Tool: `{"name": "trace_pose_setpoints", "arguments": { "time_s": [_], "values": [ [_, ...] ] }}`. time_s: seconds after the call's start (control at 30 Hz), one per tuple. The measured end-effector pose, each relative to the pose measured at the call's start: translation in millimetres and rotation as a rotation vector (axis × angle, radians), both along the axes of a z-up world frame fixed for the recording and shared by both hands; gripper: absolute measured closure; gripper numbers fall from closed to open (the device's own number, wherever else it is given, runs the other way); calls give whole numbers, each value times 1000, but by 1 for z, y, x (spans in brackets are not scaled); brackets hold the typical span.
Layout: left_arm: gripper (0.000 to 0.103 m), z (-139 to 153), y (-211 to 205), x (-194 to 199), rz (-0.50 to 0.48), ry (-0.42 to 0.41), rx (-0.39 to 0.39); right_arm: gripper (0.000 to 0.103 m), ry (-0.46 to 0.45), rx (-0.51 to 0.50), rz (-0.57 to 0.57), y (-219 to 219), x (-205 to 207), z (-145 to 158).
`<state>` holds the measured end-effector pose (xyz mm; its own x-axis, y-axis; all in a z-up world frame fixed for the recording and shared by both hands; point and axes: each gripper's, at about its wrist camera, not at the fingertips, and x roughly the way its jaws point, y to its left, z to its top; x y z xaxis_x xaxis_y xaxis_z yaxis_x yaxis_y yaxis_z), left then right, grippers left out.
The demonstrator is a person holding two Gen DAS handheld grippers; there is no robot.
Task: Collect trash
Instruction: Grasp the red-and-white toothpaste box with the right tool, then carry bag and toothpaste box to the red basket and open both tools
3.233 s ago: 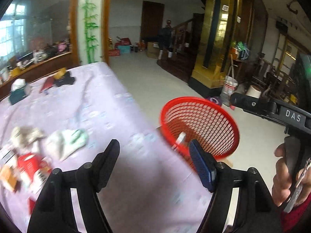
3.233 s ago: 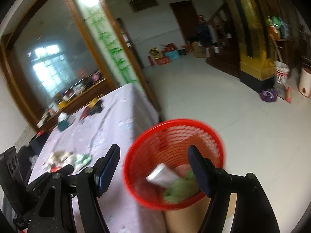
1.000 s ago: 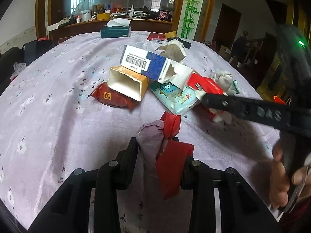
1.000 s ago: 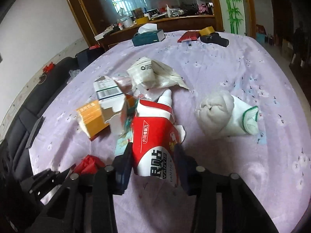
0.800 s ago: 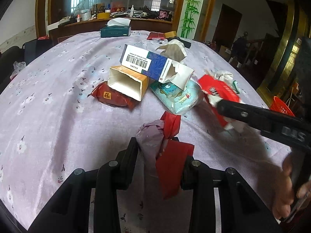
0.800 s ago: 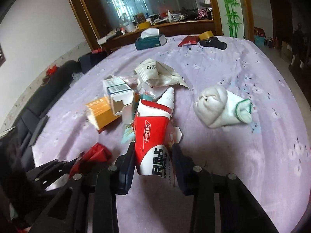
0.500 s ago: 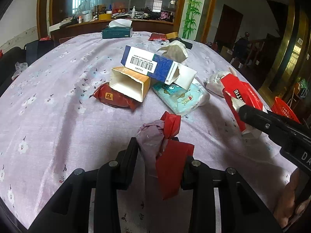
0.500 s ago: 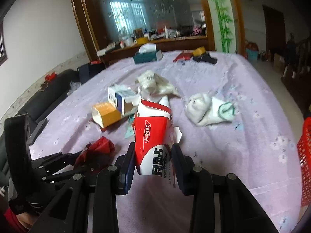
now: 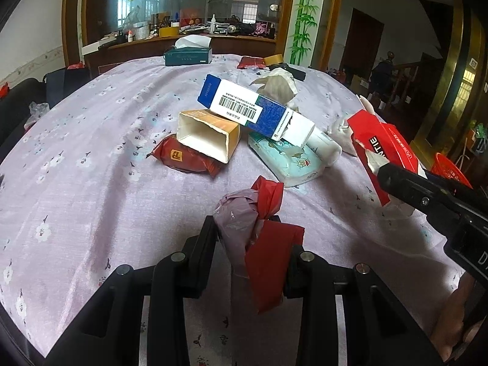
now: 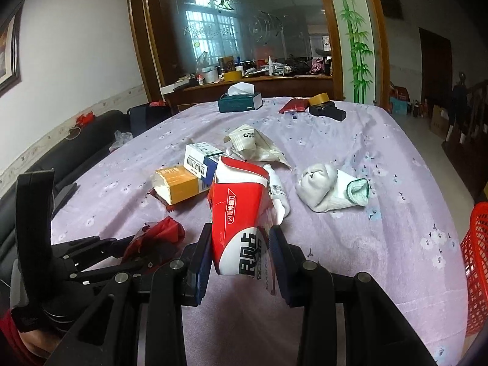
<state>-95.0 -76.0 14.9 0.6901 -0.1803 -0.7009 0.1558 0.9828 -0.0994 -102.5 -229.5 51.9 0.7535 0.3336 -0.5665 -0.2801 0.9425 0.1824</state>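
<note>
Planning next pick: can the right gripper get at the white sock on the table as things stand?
Probably not yet. The right gripper is shut on the red and white carton, so its jaws are occupied. The white sock itself lies apart on the cloth with nothing over it; after dropping the carton, the way looks free.

**Two wrist views, one litter pile**

Each fisheye sits just behind its own claw, angled down over the lilac-clothed counter [image 9: 91, 158] toward the glass partition [image 10: 244, 24]. The left view looks from close by; the right, from the pile's right, also catches the left claw [image 10: 143, 244]. Both share the blue-and-white box [image 9: 256, 109] and its neighbours
</note>
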Motion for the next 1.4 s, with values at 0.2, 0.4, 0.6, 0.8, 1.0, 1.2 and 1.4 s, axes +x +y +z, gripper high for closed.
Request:
{"name": "trace_pose_setpoints", "arguments": {
  "time_s": [0.2,0.4,0.6,0.8,1.0,1.2,1.4],
  "values": [
    [70,1,0,0,4,-5,3,63,-1,2,-4,-1,1,1],
    [70,2,0,-1,8,-9,2,63,1,7,-8,-1,1,1],
    [70,4,3,-3,9,-20,0,63,-2,1,-26,-3,0,2],
    [70,6,4,-5,13,-42,-2,63,8,24,-60,-15,-6,1],
    [70,8,2,-6,12,-50,-5,63,23,34,-79,-24,-12,1],
    [70,19,-9,-12,-16,-75,6,63,31,49,-89,-31,-20,2],
    [70,28,-17,-14,-35,-83,7,63,35,77,-96,-42,-24,7]
  ]
}}
